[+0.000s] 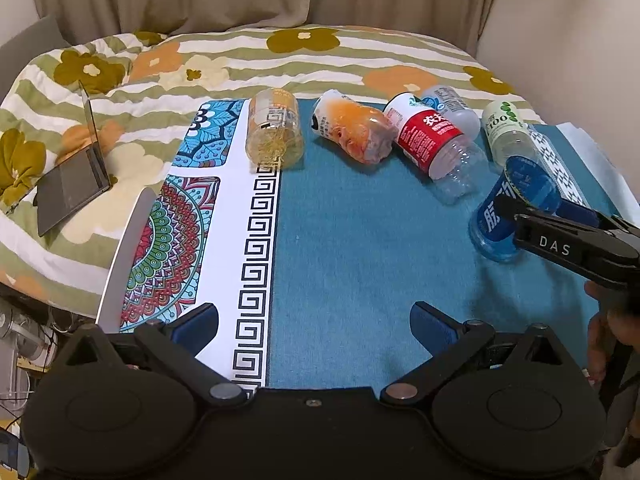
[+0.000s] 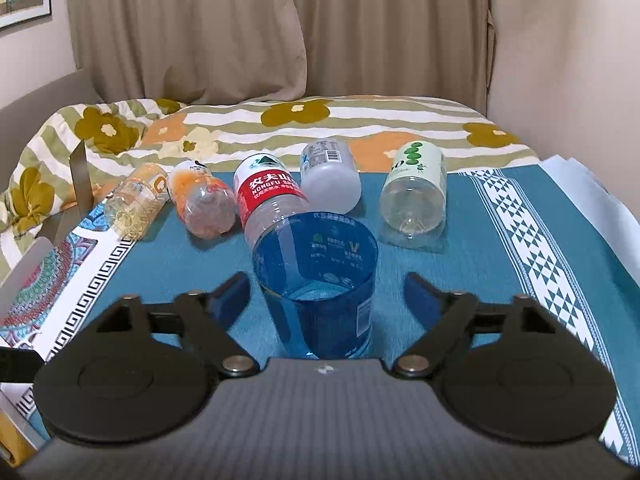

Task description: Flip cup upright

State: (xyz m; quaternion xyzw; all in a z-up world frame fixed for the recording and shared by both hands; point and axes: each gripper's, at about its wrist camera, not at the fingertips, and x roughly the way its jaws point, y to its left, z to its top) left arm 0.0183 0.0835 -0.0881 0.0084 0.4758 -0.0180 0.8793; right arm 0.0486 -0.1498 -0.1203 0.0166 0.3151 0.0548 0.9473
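A blue cup is seen upright at the lower centre of the right wrist frame, open mouth upward, on the teal cloth. It is flanked by the spread fingers of the right gripper, neither touching it. Behind it, five cut bottle cups are laid on their sides. The left gripper is held apart over bare cloth.

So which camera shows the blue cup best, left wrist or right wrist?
The right wrist view. There the blue cup stands upright in the centre, between the open right gripper fingers, with its open rim visible. The left wrist view shows it only at the right edge, partly hidden by that gripper.
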